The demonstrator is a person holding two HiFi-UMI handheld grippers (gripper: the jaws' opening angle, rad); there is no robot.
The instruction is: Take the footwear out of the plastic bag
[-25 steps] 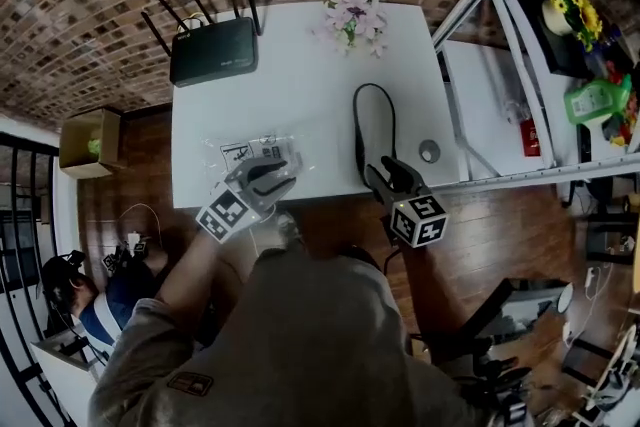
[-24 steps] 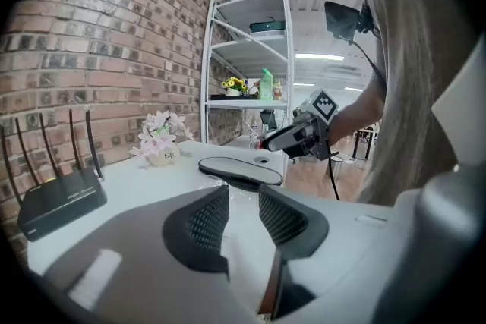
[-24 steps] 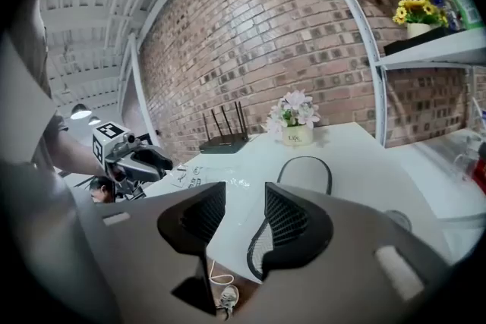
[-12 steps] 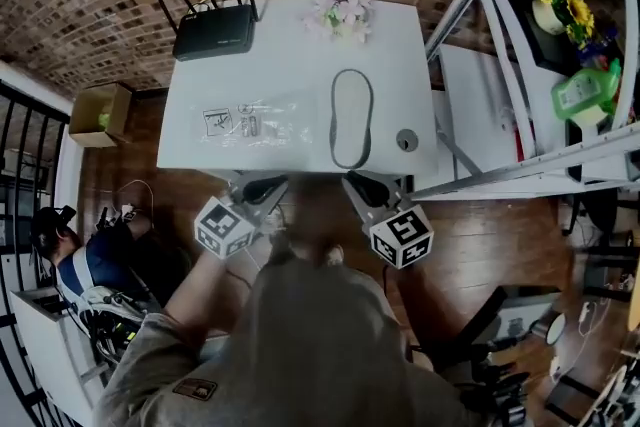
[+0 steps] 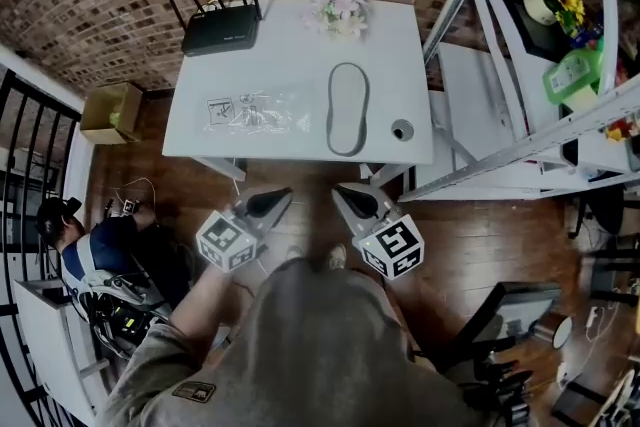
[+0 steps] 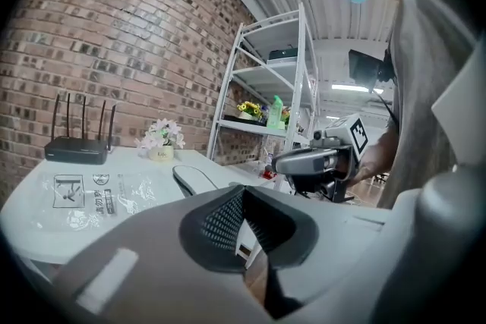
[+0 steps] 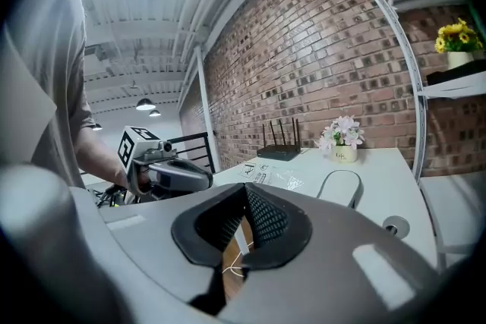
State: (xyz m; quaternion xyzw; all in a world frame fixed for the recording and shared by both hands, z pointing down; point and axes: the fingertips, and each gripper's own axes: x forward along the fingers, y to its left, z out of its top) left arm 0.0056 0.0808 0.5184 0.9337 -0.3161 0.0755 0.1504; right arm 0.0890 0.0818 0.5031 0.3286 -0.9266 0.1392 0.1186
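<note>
1. Head view: the footwear (image 5: 348,108), a flat grey sole-shaped piece, lies bare on the white desk (image 5: 290,45) at 3 o'clock from the plastic bag (image 5: 255,112), close beside it but apart. Its long axis runs 12 to 6. Both grippers hang over the floor, off the desk's near edge. The right gripper (image 5: 346,198) has the footwear at 12 o'clock and is the nearer. The left gripper (image 5: 272,202) has it at about 1 o'clock, with the bag almost straight ahead at 12.
2. Left gripper view: the left gripper (image 6: 242,191) has its jaws pressed together with nothing between them. The bag (image 6: 91,190) sits at 10 o'clock and the footwear (image 6: 196,178) just above the tips.
3. Right gripper view: the right gripper (image 7: 244,192) also has its jaws together and empty. The footwear (image 7: 339,184) is at 2 o'clock and the bag (image 7: 277,177) at 1.
4. Against the earlier head pictures: a second ago the left jaws were on the bag and the right at the footwear's near end. Half a second ago both were at the desk edge — now they are farther back. By my reading the footwear is already out and the task looks done.
</note>
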